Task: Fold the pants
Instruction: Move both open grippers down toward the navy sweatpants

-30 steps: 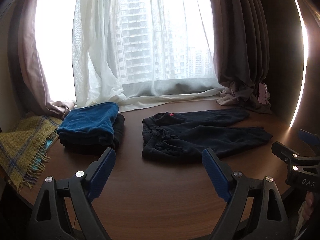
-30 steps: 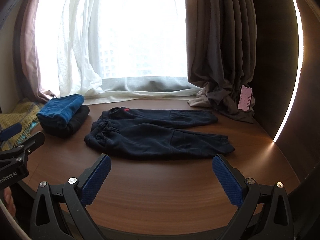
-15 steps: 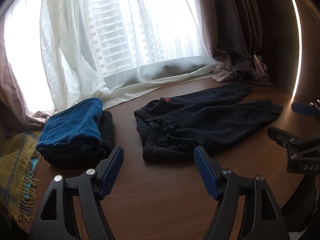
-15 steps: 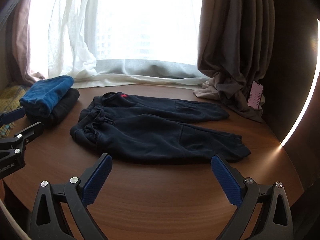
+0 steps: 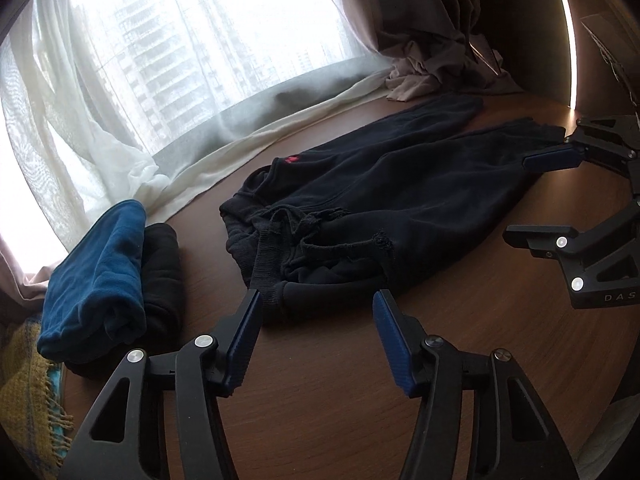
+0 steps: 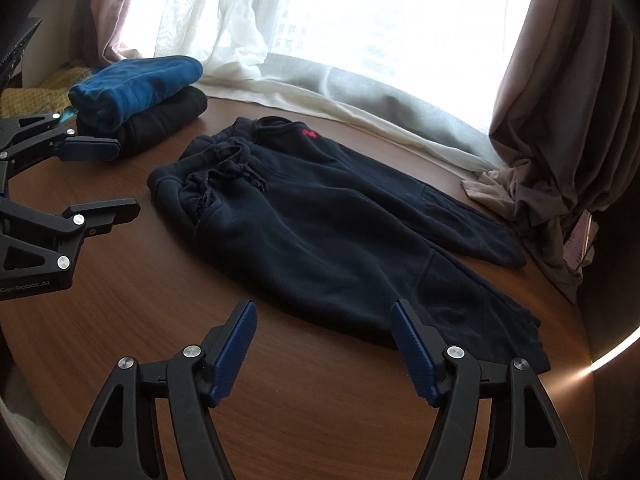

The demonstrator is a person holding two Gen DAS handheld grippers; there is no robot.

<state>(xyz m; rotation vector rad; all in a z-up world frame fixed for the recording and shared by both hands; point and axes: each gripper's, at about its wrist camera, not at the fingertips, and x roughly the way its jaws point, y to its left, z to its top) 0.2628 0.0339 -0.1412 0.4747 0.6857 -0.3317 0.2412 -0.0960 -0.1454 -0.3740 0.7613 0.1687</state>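
Dark navy pants [image 5: 400, 200] [image 6: 340, 220] with a small red logo lie flat on the round wooden table [image 5: 320, 400], waistband to the left, legs to the right. My left gripper [image 5: 318, 300] hovers at the waistband's near corner. Its jaws are closing, and the fabric edge lies just beyond the tips, unpressed. My right gripper [image 6: 324, 308] sits at the near leg's front edge. Its jaws are also closing, with nothing pinched. Each gripper shows from the side in the other's view: the left gripper [image 6: 92, 176] and the right gripper [image 5: 520, 198].
A folded blue garment on a black one [image 5: 100, 272] [image 6: 136, 84] is stacked left of the pants. A yellow woven blanket [image 5: 20, 380] hangs off the far left. Sheer and brown curtains [image 6: 560, 120] pool on the table's back edge by the window.
Both grippers have dropped towards the table and come closer to the pants, rolling as they went. Both pairs of jaws have narrowed. The pants have not moved.
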